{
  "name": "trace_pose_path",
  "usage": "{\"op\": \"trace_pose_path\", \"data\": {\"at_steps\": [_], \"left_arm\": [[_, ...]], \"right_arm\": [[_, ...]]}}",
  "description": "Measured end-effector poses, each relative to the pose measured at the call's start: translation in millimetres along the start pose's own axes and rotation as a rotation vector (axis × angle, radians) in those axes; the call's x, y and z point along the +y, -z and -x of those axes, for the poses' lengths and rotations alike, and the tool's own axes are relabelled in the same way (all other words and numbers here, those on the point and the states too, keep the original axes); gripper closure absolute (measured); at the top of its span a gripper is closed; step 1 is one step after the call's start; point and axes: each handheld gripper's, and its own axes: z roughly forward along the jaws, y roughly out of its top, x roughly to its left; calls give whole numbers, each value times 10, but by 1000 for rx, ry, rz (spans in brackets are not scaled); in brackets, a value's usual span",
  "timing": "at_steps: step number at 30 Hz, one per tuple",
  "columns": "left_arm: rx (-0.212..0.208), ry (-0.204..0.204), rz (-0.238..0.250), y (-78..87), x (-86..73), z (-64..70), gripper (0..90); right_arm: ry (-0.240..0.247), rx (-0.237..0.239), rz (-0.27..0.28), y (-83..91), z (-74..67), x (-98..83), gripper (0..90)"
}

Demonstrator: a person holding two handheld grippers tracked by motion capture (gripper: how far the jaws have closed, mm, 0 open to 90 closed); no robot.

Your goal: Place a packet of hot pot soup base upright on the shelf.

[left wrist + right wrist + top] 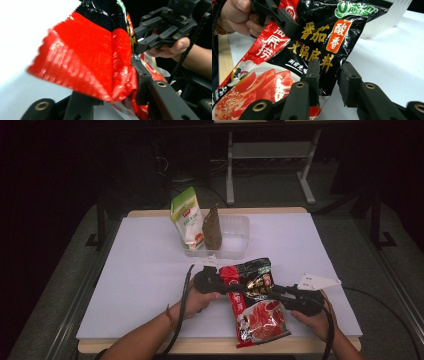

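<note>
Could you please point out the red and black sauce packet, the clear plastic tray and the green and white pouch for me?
red and black sauce packet (256, 306), high view, on its red tomato picture.
clear plastic tray (235, 231), high view, on its bare right half.
green and white pouch (186, 215), high view, on its front face.

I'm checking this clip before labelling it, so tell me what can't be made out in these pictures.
- Red and black pouch: blurred in the left gripper view, its print unreadable there.
- Green packet and brown packet in the clear tray: labels too small in the high view.
- Room behind the table: too dark.
</note>
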Motion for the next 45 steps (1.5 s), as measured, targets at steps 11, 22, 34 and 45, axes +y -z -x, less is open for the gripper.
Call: {"op": "trace_pose_path", "data": {"at_steps": [11,22,34,45], "left_arm": [[-7,-13,66,133,75,133,745],[63,-129,160,431,165,334,796],[167,-204,205,708,217,412,803],[271,-199,269,987,261,356,804]], "right_arm": [[-54,2,58,209,215,-32,335],[-83,-245,79,331,398,-95,363],[-41,-234,1,166,400,-75,353],[-41,-231,-3,128,419,-61,350]]}}
